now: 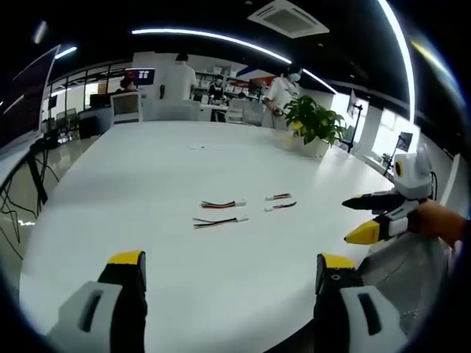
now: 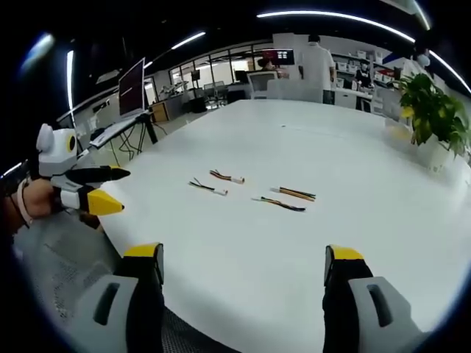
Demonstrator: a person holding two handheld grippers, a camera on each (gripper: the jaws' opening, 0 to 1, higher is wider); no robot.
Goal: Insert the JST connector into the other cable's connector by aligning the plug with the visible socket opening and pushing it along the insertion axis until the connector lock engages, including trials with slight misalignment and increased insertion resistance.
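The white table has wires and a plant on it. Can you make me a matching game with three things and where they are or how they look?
Things:
1. plant
2. cables
3. left gripper

Descriptions:
A. lying flat in the middle of the table
B. open, holding nothing
C. standing near the table's far edge

Pairs: 1-C, 2-A, 3-B
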